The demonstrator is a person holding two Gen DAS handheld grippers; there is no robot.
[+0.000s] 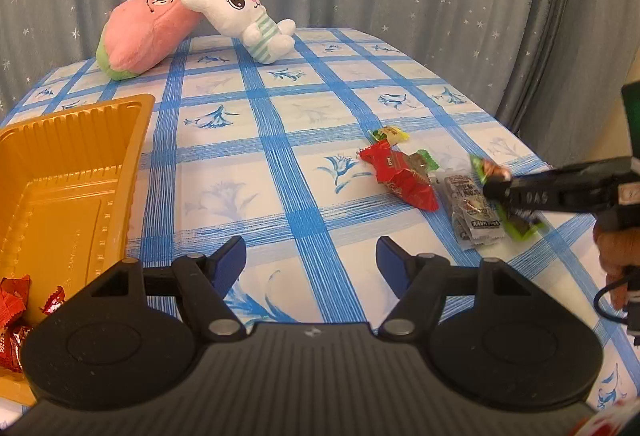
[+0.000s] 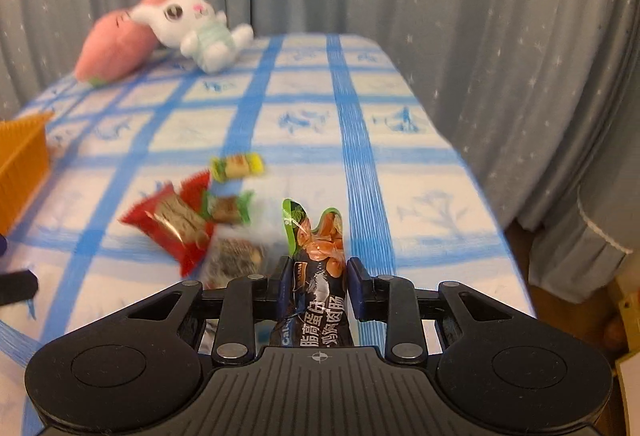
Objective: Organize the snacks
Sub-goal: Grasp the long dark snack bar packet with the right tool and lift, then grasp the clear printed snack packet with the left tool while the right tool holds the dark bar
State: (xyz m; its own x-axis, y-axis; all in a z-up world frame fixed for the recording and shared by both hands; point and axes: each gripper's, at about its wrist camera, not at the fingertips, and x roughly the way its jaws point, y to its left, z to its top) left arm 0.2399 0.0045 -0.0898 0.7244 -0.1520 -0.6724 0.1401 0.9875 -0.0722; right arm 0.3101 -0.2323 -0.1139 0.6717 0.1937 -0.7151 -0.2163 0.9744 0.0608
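Observation:
A green and dark sausage packet [image 2: 316, 236] stands between the pads of my right gripper [image 2: 318, 270], which is shut on it. In the left wrist view that right gripper [image 1: 496, 189] comes in from the right, and the packet's green end [image 1: 484, 167] sticks up above it. Beside it on the table lie a red snack packet [image 1: 400, 175], a yellow-green candy [image 1: 390, 133], a green-brown candy [image 1: 424, 161] and grey packets [image 1: 472, 211]. My left gripper [image 1: 311, 248] hangs open over bare cloth, holding nothing. The orange tray [image 1: 80, 155] sits at the left with red packets [image 1: 16, 300] in its near end.
A pink plush [image 1: 148, 35] and a white rabbit plush [image 1: 248, 19] lie at the table's far edge. Grey star curtains hang behind and to the right. The blue-checked tablecloth [image 1: 280, 107] drops off close to the right of the snacks.

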